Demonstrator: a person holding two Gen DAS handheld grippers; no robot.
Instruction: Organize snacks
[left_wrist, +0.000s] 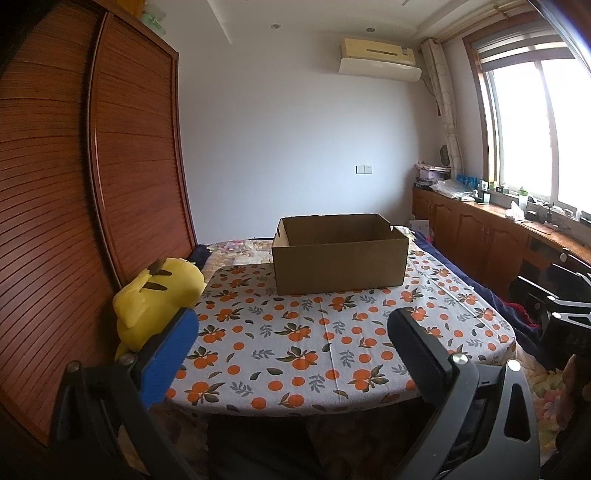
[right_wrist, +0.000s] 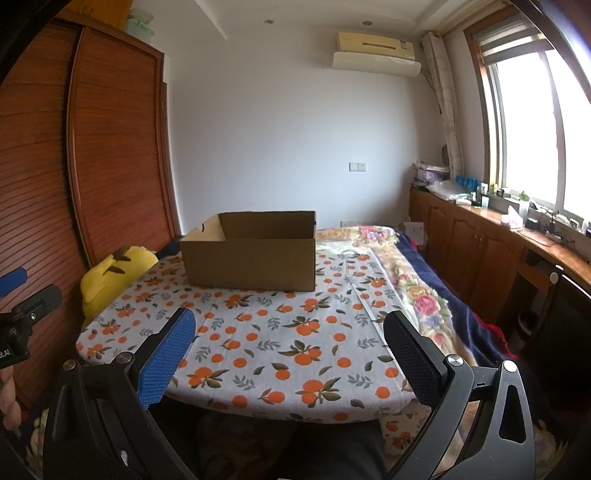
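Above the tablecloth (left_wrist: 295, 332), both grippers' fingers (right_wrist: 166, 354) gape, seemingly empty.

In front of me a table covered with a white cloth printed with oranges (left_wrist: 295, 332) (right_wrist: 277, 332) carries one open brown cardboard box (left_wrist: 340, 264) (right_wrist: 251, 264), standing at frame centre toward the far edge.

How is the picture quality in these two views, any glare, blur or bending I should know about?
Left wrist view: the window is blown out white, the brown slatted wardrobe door bows from fisheye distortion, and the open brown cardboard box is sharp. Right wrist view: same window glare, dark corner vignetting, and the orange-print tablecloth is evenly lit.
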